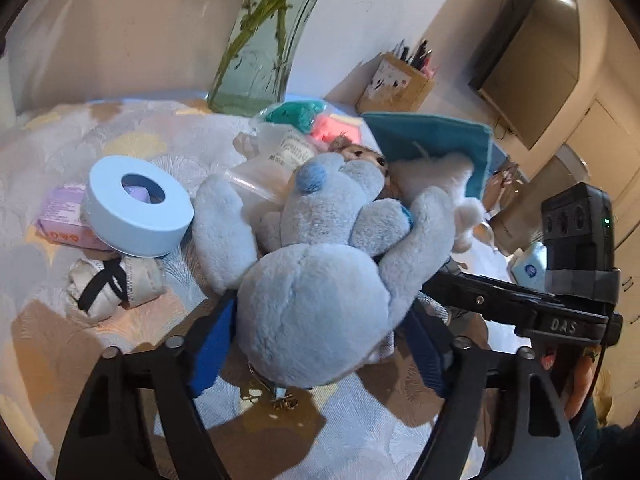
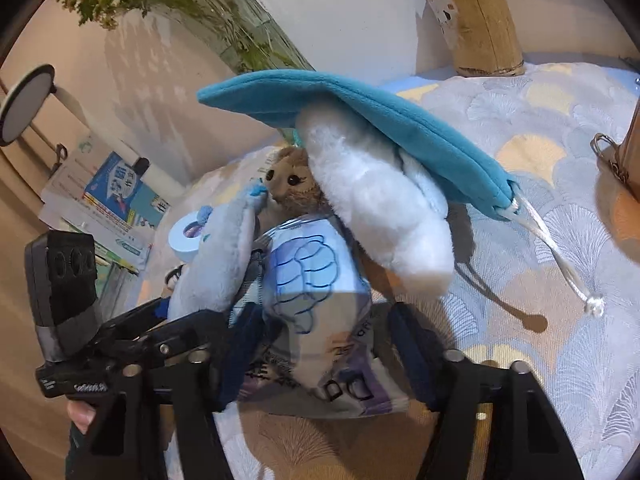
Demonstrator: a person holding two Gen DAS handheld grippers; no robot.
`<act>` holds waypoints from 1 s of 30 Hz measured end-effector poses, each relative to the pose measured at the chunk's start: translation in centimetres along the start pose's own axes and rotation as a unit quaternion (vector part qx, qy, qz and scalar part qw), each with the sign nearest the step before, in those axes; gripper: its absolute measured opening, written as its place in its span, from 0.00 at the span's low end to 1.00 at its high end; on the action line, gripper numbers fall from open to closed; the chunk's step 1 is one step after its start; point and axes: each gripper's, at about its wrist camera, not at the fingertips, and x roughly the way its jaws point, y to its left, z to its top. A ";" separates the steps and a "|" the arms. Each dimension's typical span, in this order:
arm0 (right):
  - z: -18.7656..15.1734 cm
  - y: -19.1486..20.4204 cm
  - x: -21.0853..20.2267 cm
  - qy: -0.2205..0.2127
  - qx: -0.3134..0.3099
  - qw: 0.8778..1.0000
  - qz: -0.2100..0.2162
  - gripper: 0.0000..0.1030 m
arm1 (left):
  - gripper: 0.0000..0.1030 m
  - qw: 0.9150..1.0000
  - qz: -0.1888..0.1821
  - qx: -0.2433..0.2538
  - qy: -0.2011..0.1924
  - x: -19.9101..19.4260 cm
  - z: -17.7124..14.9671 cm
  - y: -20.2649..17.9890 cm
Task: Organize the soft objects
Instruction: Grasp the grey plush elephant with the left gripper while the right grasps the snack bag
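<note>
A light blue plush toy [image 1: 312, 288] lies on the patterned bedspread [image 1: 120, 148], its round body between the blue pads of my left gripper [image 1: 318, 344], which press on both sides of it. Behind it lie a small brown plush face [image 1: 360, 156], a white fluffy plush [image 1: 432, 172] and a teal fleece pouch [image 1: 432, 140]. In the right wrist view the teal pouch [image 2: 360, 120] drapes over the white plush [image 2: 380, 208]. My right gripper [image 2: 324, 348] is shut on a soft plastic packet [image 2: 316, 280] printed with a blue wing.
A pale blue round tin [image 1: 138, 212] rests on a pink packet [image 1: 60, 220], with a rolled cream cloth [image 1: 112, 288] in front. At the back stand a glass vase [image 1: 264, 60] and a cardboard pen holder [image 2: 476, 24]. A brown bag [image 2: 624, 160] sits at the right edge.
</note>
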 end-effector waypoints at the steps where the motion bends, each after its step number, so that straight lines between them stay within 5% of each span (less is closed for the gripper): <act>1: -0.1 0.1 -0.2 -0.003 -0.003 1.000 -0.004 0.49 | 0.71 1.000 -0.005 -0.002 -0.002 -0.4 -0.1 0.0; 10: -2.7 2.6 -5.2 -0.028 -0.054 0.997 -0.038 0.46 | 0.70 0.999 -0.027 -0.002 -0.036 -5.6 -2.8 -1.7; 15: -3.9 3.0 -7.1 0.004 -0.082 0.993 -0.081 0.47 | 0.70 0.999 -0.017 -0.004 -0.044 -7.0 -4.4 -2.7; 18: -4.4 1.6 -8.4 -0.002 -0.056 0.996 -0.070 0.57 | 0.70 0.999 -0.009 -0.014 -0.037 -7.0 -5.4 -2.5; 30: -4.7 -1.1 -9.0 0.002 0.012 0.997 -0.070 0.63 | 0.77 0.999 0.047 0.012 -0.009 -6.2 -7.7 -4.3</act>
